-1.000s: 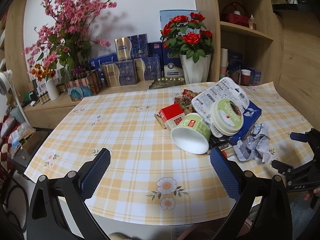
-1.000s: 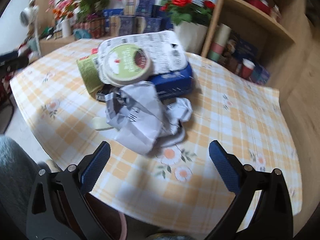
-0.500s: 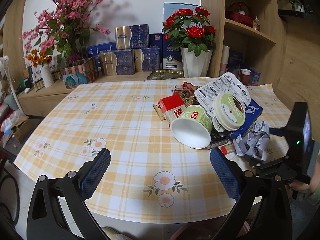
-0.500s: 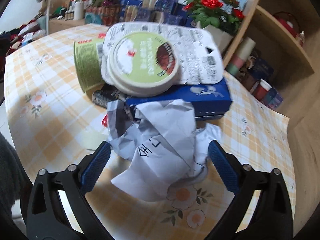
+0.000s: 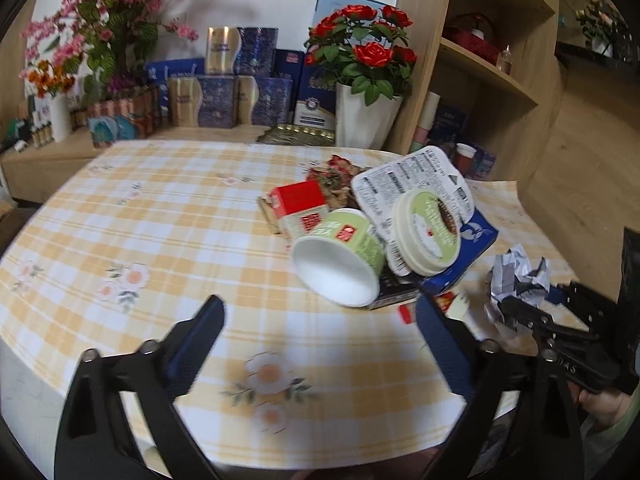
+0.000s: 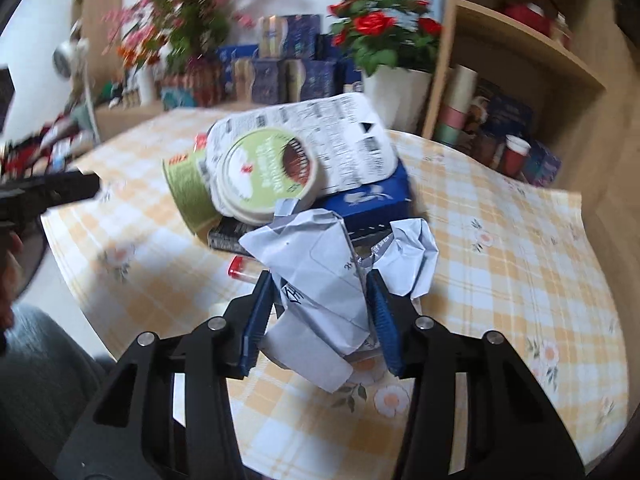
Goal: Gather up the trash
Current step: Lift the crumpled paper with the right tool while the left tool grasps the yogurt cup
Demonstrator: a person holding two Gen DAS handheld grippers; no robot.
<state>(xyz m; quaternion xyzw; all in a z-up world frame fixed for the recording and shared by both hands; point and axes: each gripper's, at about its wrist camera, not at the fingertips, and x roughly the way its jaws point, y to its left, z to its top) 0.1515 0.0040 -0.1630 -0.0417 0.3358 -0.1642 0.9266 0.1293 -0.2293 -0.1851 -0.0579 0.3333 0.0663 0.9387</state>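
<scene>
The table (image 5: 168, 216) with its yellow checked cloth filled most of both views, and the trash lay in one heap toward 2 o'clock in the left wrist view. In that heap were a blue box (image 5: 478, 240), a white tray (image 5: 404, 176) with small print, a round lid (image 5: 426, 232), a green cup (image 5: 340, 264) lying on its side with the mouth toward the camera, and a red carton (image 5: 298, 204).

The main change was on the right side. A second before, the right gripper (image 6: 320, 312) was wide apart in front of the crumpled paper (image 6: 320, 280); its jaws had just been closing, and at this moment the blue pads stood on both sides of the paper and pressed on it. In my judgement the first piece of trash was gripped and could be lifted next. In the left wrist view the same paper was at 3 o'clock, just beside the heap, with the right gripper around it.

The left gripper (image 5: 320, 340) was nearer to the heap than before; its jaws had closed a little but were apart, with nothing between them. It pointed roughly at the cup.

Both views were blurred. No bin or bag for the trash was visible. A small red and white thing (image 5: 452, 304) under the heap's near edge was half hidden behind the left gripper's finger, and I could not tell what it was.
</scene>
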